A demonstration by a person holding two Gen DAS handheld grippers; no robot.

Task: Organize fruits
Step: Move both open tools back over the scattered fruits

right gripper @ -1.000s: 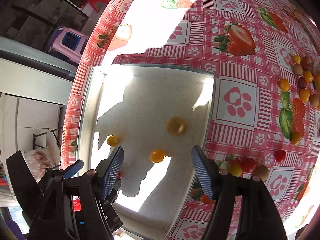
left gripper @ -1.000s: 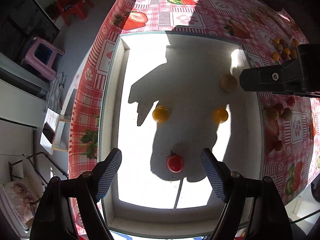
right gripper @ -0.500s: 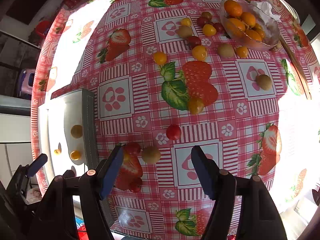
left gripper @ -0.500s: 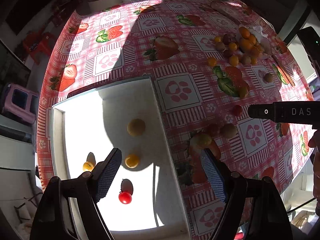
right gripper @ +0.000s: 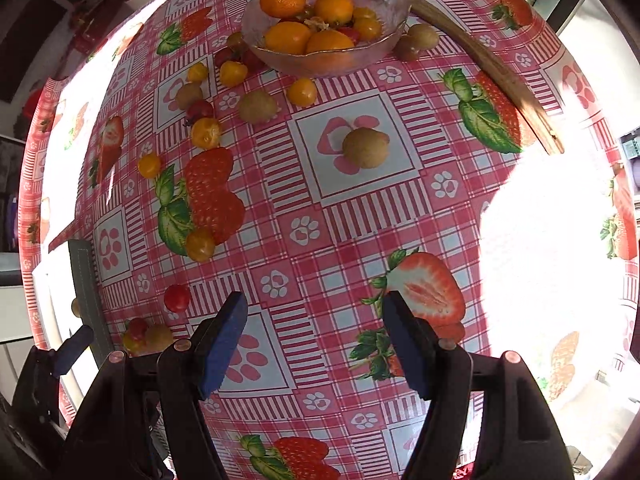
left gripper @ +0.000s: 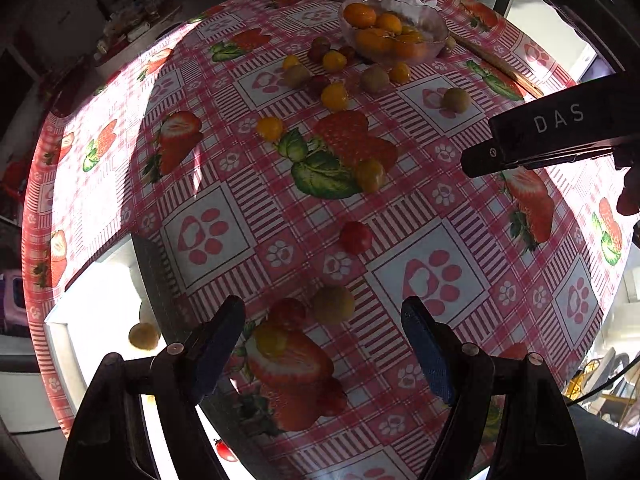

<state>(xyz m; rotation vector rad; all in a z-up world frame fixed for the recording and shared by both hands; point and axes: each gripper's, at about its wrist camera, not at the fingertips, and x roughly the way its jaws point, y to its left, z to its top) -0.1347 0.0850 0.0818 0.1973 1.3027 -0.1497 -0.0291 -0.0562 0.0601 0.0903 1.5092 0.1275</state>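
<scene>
While both grippers hang over the red-and-white checked tablecloth with printed strawberries and paw marks, I find each set of tongs spread wide with nothing between the pads. The left gripper stands above a small cluster at the near left: a red cherry tomato, a dull green-brown round fruit just beside it, and a yellow cherry tomato touching the red one. The right gripper stands over bare cloth. The white shallow tray lies at the near left edge, holding a yellow-brown fruit (most of the tray is washed out by sunlight). At the far side I see the clear glass bowl of oranges, with loose yellow, red and brownish fruits scattered left of and near it. A lone brown round fruit sits well apart, mid-table.
</scene>
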